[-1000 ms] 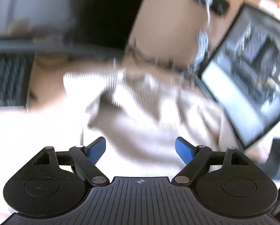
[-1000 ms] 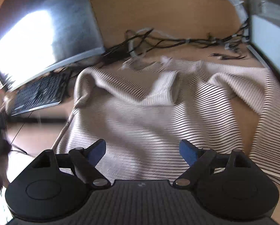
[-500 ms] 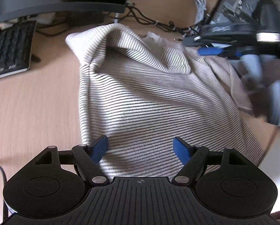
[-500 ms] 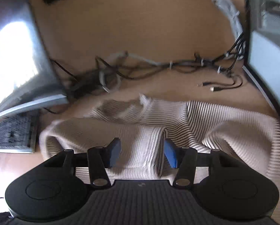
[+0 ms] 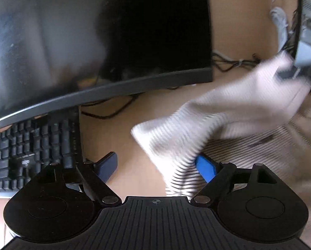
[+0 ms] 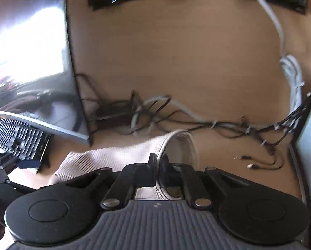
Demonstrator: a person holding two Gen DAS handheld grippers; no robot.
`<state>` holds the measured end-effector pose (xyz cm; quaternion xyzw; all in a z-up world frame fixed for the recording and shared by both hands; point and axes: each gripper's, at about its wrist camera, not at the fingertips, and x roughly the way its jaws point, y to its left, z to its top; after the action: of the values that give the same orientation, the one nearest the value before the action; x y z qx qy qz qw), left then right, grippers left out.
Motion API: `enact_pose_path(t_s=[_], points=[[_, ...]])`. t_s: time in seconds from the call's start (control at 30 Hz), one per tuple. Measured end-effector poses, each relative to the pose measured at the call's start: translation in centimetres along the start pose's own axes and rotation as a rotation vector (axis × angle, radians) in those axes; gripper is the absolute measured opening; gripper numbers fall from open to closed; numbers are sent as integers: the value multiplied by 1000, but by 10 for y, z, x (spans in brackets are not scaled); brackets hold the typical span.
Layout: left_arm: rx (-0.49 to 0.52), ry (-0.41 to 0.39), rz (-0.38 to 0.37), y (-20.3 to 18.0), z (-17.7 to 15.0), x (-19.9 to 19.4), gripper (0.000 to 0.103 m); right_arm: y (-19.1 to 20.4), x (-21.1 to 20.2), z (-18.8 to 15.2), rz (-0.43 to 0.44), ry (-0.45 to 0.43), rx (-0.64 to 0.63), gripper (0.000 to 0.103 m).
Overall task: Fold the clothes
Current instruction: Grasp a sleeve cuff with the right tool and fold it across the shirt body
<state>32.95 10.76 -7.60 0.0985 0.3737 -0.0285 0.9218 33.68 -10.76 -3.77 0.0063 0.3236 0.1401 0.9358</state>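
Note:
A cream sweater with thin dark stripes (image 5: 267, 145) lies on the wooden desk (image 5: 122, 125). One sleeve (image 5: 197, 123) is lifted and stretched across the left wrist view, blurred by motion. My right gripper (image 6: 159, 164) is shut on that sleeve's ribbed cuff (image 6: 182, 139); the sleeve (image 6: 105, 158) trails off to the left. My left gripper (image 5: 155, 166) is open, low over the desk at the sweater's left edge. Striped fabric lies against the inside of its right finger (image 5: 206, 168). The right gripper (image 5: 286, 74) shows as a dark shape at the sleeve's far end.
A dark curved monitor (image 5: 93, 41) and a black keyboard (image 5: 30, 145) stand to the left. Tangled cables (image 6: 155, 112) lie along the back of the desk. A second screen edge (image 6: 309, 125) is at the right. The left gripper (image 6: 3, 166) shows at the right wrist view's left edge.
My right gripper went from open to shut on the sleeve cuff and raised it. My left gripper, still open, shifted from over the sweater's body to its left edge near the monitor.

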Motion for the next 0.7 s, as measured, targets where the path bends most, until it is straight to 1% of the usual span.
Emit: enact_pose_path(t_s=[0.03, 0.13, 0.2, 0.23, 0.3, 0.4, 0.47, 0.53, 0.6, 0.67, 0.7], points=[[5, 9, 24, 4, -2, 2, 88, -5, 2, -2, -10, 8, -1, 4], [-8, 28, 20, 16, -11, -4, 92, -17, 25, -30, -42, 106, -14, 4], [-19, 40, 15, 24, -16, -9, 92, -21, 38, -51, -60, 154, -36, 5], [-17, 36, 3, 25, -17, -14, 92, -22, 41, -58, -68, 159, -54, 5], [-21, 12, -29, 26, -15, -25, 90, -19, 36, -63, -76, 130, -95, 5], [-73, -42, -173, 28, -1, -43, 91, -21, 37, -63, -75, 122, -87, 5], [-137, -84, -297, 29, 11, -52, 94, -21, 36, -61, -75, 118, -77, 6], [-186, -103, -405, 26, 22, -51, 95, -16, 33, -58, -109, 89, -104, 6], [-207, -92, -461, 18, 31, -40, 95, -14, 29, -56, -121, 72, -108, 5], [-203, -67, -484, 5, 33, -22, 95, -15, 26, -55, -117, 66, -96, 5], [-218, -36, -482, 0, 31, -11, 95, -16, 24, -55, -116, 63, -91, 5]])
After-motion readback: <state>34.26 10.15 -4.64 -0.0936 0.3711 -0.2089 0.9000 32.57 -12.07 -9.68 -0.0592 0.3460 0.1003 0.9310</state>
